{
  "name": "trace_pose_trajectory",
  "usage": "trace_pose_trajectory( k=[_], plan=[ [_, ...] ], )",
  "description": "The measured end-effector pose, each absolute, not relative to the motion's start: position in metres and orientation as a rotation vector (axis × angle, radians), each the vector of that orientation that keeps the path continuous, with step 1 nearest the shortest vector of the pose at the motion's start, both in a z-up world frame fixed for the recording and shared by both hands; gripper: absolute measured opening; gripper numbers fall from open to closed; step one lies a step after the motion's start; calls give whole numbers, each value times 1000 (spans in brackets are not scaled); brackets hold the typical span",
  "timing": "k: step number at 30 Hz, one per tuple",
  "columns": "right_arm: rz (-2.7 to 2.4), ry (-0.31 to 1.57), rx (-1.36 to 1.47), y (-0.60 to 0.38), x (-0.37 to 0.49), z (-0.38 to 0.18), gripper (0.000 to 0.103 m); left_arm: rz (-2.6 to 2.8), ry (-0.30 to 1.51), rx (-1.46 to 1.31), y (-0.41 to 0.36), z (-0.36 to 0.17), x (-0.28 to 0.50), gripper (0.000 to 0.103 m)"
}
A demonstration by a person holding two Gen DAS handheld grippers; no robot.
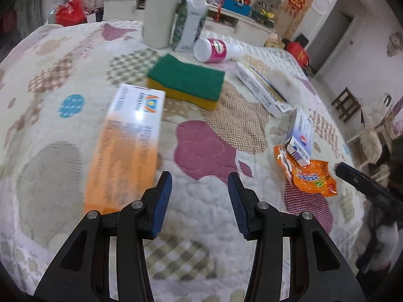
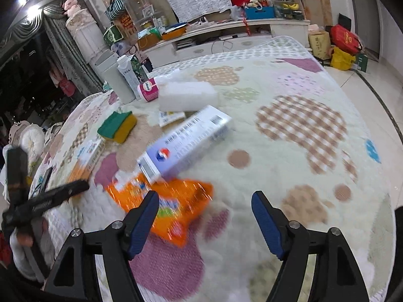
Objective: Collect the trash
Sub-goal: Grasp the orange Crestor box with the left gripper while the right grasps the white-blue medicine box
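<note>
**Left wrist view: both claws empty over a bed strewn with trash**

Left wrist view looks down on a bed covered by a white quilted bedspread with pink, checked and beige patches. The left claw hangs above it with its blue-padded jaws apart and nothing between them.

The landmark is the green-and-yellow rectangular scouring sponge, lying flat mid-bed. Nearer the camera and to its left sits a long orange-and-white cardboard box, tilted and blurred, just beside the left claw's left finger. Beyond the sponge stand a tall pale grey cylinder and an upright green-and-white drink carton, with a white plastic bottle with a pink label lying on its side next to them. Right of the sponge lies a long white cardboard box with a whitish block on top. Further right and nearer is a small white-and-blue cardboard box, one end resting on a crumpled orange foil snack wrapper.

Right wrist view shows the right claw with jaws spread wide and holding nothing; its left finger overlaps the orange wrapper in the picture, though contact cannot be told. The white-and-blue box lies just beyond, and the sponge further off to the left. The left claw's black finger appears at the left edge.
</note>
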State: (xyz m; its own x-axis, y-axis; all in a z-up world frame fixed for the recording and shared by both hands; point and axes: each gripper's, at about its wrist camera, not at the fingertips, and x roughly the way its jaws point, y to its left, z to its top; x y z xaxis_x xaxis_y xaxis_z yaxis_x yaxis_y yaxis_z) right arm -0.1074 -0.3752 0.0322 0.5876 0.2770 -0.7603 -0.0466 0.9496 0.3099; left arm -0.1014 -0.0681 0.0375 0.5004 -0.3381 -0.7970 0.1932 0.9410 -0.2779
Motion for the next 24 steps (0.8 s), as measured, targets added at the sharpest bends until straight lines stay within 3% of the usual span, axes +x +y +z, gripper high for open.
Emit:
trace_pose_trajectory(
  k=[3, 5, 13, 21, 24],
  plan=[
    [175, 942, 298, -365, -83, 33, 80, -325, 975, -202, -60, 47, -105, 47],
    [155, 959, 320, -358, -64, 31, 81, -316, 947, -225, -53, 54, -108, 59],
    [78, 1049, 310, -329, -6, 10, 85, -235, 883, -215, -33, 65, -97, 65],
    [45, 1045, 83, -348, -24, 13, 84, -143, 930, -194, -28, 38, -70, 66],
    [39, 1056, 139, -372, -32, 11, 84, -140, 950, -205, -30, 31, -62, 66]
  ],
)
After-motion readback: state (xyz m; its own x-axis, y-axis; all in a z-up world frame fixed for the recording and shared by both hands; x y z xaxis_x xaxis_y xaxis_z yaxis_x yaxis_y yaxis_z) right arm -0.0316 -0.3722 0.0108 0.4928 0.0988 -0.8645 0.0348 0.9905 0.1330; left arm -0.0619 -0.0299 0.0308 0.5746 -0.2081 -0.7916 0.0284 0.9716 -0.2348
